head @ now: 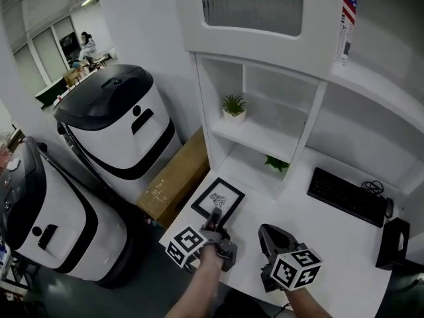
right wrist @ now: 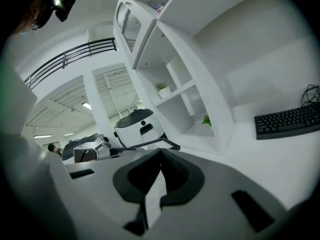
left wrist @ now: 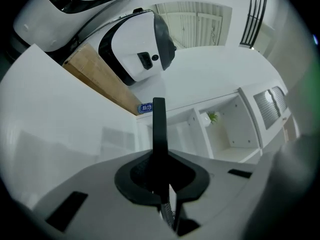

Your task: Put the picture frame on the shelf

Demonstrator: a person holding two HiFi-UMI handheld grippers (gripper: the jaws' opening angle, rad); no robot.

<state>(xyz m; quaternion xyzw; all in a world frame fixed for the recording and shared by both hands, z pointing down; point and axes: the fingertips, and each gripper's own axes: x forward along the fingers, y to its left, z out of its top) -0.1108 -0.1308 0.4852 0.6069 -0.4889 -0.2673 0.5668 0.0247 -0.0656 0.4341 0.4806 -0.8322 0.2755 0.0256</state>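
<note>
Both shut, left tool [head: 215, 217] hiding gripped picture frame [head: 220, 195] edge, right tool [head: 268, 234] empty

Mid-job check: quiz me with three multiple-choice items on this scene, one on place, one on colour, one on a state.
1. Where is the picture frame? A on the desk; B on a shelf; C on the keyboard.
2. Its border is: A white; B black; C brown.
3. The left gripper is: A open; B shut on the picture frame; C shut on nothing.
1A: it lies on the white desktop. 2B: a black rim surrounds the print. 3B: the frame's edge is clamped between its jaws.
</note>
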